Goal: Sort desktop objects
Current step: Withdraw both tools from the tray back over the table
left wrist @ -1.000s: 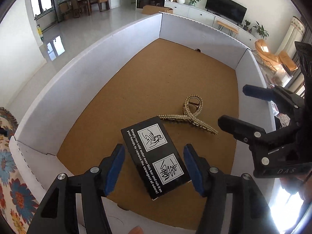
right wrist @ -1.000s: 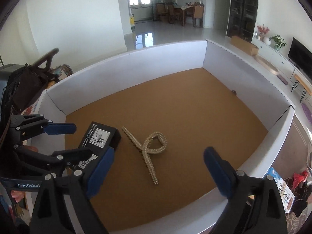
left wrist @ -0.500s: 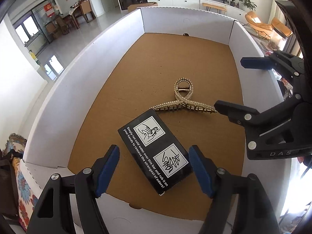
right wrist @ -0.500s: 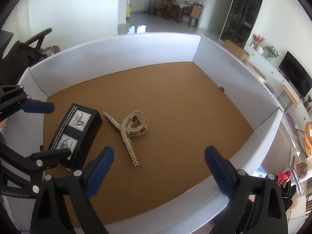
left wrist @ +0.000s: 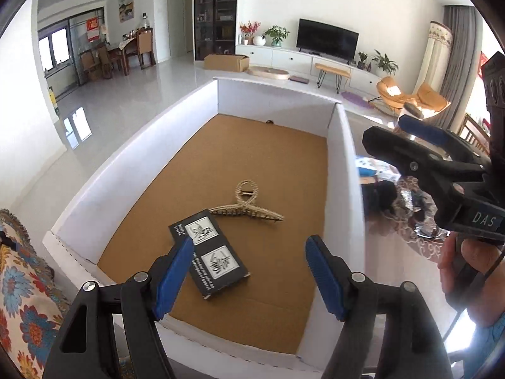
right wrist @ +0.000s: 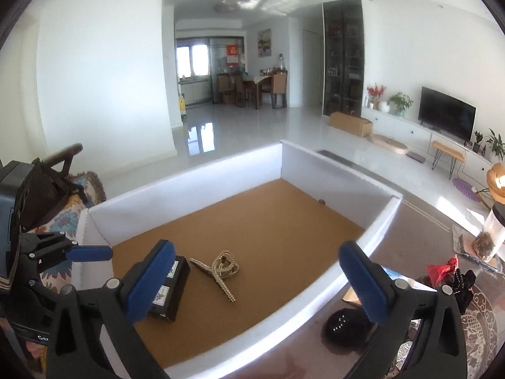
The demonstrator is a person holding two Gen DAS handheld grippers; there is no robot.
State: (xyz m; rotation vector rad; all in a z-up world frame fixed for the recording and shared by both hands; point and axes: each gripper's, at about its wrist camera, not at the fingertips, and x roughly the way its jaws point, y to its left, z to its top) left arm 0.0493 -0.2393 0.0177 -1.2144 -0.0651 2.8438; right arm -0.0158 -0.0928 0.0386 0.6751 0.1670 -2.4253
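With both the left gripper and right gripper spread empty above the box, the hair clip beside the black packet could be knocked aside.

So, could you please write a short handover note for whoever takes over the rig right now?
Left gripper: open, empty, above the near end of the tray, over the black box.
Right gripper: open, empty, at the tray's right edge.
Black box and hair claw lie side by side on the tray's cork floor; whether they touch is unclear.
Done: both items are in the tray.
Left: whatever waits on the table to the right, such as the dark round object, if it belongs to the job.
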